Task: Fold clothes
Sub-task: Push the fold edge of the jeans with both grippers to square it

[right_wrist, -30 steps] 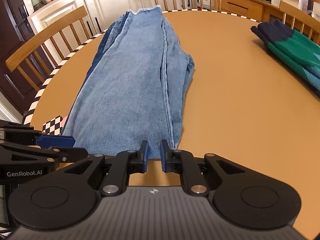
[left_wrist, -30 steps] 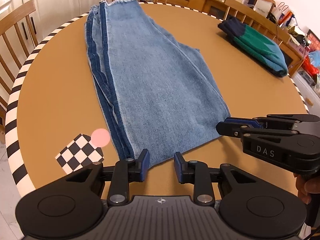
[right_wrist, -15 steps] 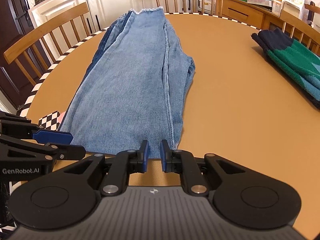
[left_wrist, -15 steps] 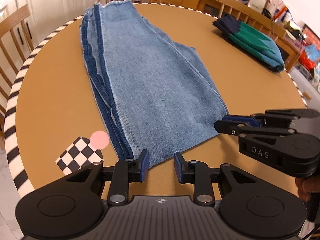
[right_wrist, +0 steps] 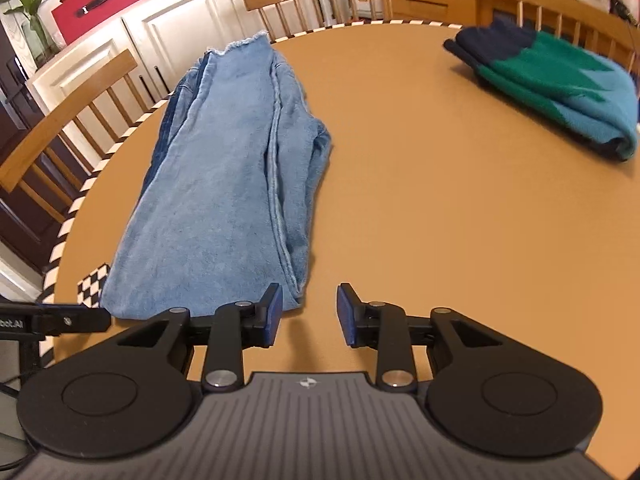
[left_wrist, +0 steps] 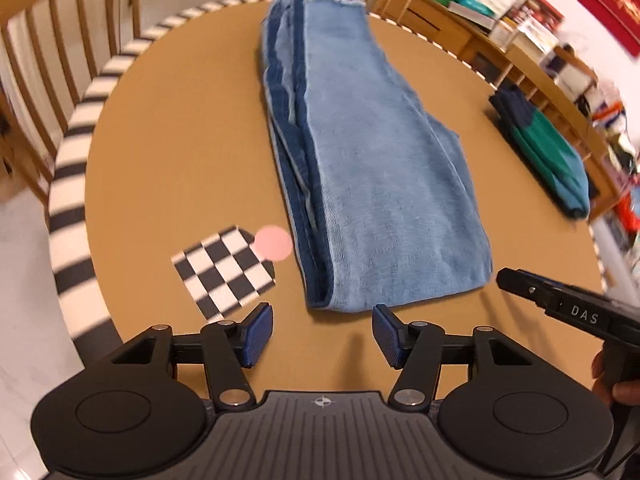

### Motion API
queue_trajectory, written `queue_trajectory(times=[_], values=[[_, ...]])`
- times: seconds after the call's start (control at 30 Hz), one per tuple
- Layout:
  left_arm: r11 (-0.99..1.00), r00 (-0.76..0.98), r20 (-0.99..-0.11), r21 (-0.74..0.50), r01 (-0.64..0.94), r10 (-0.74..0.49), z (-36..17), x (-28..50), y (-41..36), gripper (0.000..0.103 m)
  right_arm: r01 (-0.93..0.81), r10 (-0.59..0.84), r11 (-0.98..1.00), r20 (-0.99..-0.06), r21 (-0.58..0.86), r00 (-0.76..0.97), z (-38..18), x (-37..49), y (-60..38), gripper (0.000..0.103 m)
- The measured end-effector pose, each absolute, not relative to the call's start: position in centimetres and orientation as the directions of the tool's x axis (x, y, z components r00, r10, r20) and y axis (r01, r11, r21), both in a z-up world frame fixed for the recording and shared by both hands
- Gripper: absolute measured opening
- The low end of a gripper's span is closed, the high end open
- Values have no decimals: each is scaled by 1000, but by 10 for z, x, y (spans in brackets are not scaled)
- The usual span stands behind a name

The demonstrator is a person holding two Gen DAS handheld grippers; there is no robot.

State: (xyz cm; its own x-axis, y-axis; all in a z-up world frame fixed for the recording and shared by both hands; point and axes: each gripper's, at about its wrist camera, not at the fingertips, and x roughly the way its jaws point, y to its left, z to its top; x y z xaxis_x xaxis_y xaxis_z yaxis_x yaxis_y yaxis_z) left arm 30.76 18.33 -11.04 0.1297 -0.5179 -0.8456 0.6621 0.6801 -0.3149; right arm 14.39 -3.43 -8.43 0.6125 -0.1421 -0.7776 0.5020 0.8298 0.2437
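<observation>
Sweater [right_wrist: 560, 80] folded far right, well apart from jeans [right_wrist: 224, 184].

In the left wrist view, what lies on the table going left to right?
Checkered marker → pink dot → jeans → green sweater.

Left gripper [left_wrist: 322, 334] and right gripper [right_wrist: 309, 314] side by side, angled downward, jaws opening, empty.
</observation>
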Motion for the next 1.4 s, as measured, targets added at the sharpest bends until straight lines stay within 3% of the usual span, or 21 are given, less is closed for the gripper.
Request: queue_trajectory(times=[0.13, 0.23, 0.4, 0.5, 0.6, 0.63, 0.77, 0.9, 0.97, 1.03, 1.4], values=[[682, 112, -834, -355, 640, -540, -114, 309, 183, 58, 485, -94, 828, -783, 281, 615, -89, 149, -39, 33], [686, 99, -821, -396, 611, -562, -117, 311, 183, 58, 488, -46, 807, -787, 334, 615, -94, 151, -47, 43], [693, 91, -797, -456, 558, -598, -121, 318, 182, 58, 472, 10, 793, -783, 385, 622, -100, 154, -58, 44], [689, 79, -783, -489, 535, -616, -124, 322, 180, 59, 455, 64, 772, -766, 444, 640, -102, 155, -65, 56], [691, 57, -770, -534, 488, -635, -126, 327, 178, 64, 427, 112, 767, -755, 479, 646, -103, 161, -66, 57], [692, 52, -769, -542, 477, -638, -127, 329, 177, 64, 415, 125, 770, -754, 484, 645, -103, 164, -66, 52], [689, 64, -789, -490, 534, -611, -124, 323, 168, 60, 354, 136, 830, -771, 432, 622, -100, 174, -56, 53], [692, 82, -795, -466, 552, -601, -123, 320, 169, 57, 345, 176, 810, -757, 475, 630, -101, 171, -65, 51], [693, 87, -800, -454, 560, -594, -123, 319, 169, 52, 349, 186, 800, -756, 488, 628, -102, 169, -71, 44], [695, 87, -806, -445, 565, -586, -123, 320, 169, 47, 358, 197, 787, -754, 503, 627, -103, 166, -78, 31], [699, 76, -816, -438, 566, -573, -121, 322, 168, 44, 364, 222, 761, -743, 537, 631, -109, 164, -86, 29]])
